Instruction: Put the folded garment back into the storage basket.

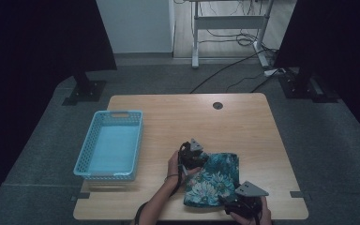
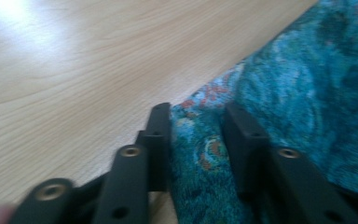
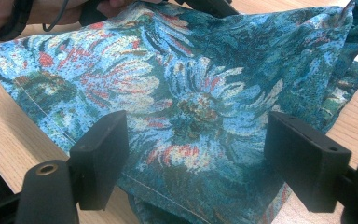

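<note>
At the left of the bench stands my light blue plastic basket, nothing in it, well apart from the work. Next comes my left claw, at the far left edge of the folded teal floral cloth; its jaws straddle a fold of that edge and look pinched on it. The cloth lies near the front of the bench, right of the middle. My right claw sits at the cloth's near right corner, jaws wide apart over the fabric, gripping nothing. I judge I am taking hold to fold or lift it. Next the right claw must close on its corner. Nothing stands between cloth and basket.
</note>
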Demonstrator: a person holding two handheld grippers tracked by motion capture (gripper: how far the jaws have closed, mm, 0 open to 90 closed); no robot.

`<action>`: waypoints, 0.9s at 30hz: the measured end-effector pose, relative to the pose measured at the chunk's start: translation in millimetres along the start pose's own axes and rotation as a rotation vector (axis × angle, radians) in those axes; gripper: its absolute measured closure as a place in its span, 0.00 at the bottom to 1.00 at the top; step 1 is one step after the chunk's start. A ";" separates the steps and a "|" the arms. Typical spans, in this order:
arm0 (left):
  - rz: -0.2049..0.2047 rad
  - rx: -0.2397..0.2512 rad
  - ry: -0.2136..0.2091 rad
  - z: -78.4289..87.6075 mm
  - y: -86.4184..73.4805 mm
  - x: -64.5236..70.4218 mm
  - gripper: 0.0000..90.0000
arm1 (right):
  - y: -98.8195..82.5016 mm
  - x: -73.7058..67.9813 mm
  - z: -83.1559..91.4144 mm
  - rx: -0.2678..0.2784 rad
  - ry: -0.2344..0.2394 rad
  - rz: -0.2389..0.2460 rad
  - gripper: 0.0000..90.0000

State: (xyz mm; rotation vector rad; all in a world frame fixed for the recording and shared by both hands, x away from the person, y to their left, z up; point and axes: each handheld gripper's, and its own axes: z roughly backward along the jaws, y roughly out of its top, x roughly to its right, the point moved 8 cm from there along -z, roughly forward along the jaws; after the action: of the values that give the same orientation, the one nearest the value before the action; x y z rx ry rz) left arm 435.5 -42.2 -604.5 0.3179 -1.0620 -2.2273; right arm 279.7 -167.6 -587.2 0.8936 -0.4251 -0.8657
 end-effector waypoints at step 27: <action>0.077 0.078 -0.084 26.5 21.6 -4.2 0.91 | -0.7 1.9 -0.4 -0.003 -0.002 0.001 0.24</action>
State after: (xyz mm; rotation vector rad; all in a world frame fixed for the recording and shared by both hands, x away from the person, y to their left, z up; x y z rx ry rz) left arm 436.1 -33.5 -571.2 0.2148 -1.1884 -2.1506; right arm 280.8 -169.2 -588.0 0.8897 -0.4256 -0.8657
